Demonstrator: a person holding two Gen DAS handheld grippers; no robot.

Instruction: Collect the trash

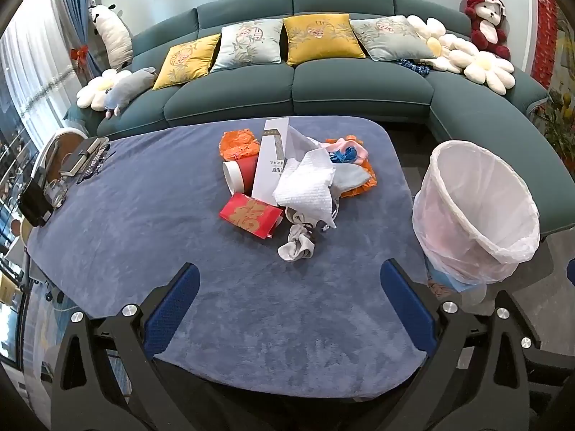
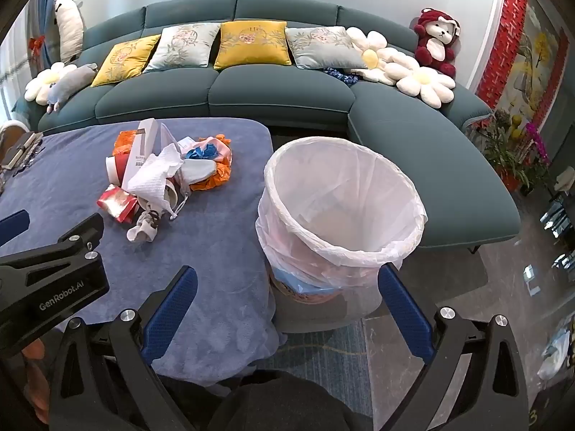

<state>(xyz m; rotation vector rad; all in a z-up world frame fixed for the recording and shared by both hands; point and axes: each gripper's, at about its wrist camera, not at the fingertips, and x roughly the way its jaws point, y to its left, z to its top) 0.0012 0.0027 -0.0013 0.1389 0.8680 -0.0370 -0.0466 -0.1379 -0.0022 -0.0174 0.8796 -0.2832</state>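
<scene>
A heap of trash lies mid-table: a white paper towel [image 1: 305,183], a red cup [image 1: 241,176] on its side, a red packet [image 1: 249,215] with gold print, a tall white box [image 1: 270,158], orange wrappers [image 1: 239,143] and a grey crumpled rag [image 1: 296,246]. The same heap shows in the right wrist view, with the paper towel [image 2: 154,176] on top. A bin lined with a white bag [image 1: 474,212] [image 2: 341,208] stands off the table's right edge. My left gripper [image 1: 289,274] hangs open above the near table, short of the heap. My right gripper [image 2: 287,276] is open, empty, before the bin.
The table wears a blue plush cloth [image 1: 179,222]. Books and dark items [image 1: 86,154] sit at its far left corner. A teal sofa [image 1: 359,86] with cushions curves behind and to the right. Potted flowers [image 2: 517,151] stand at the far right on the floor.
</scene>
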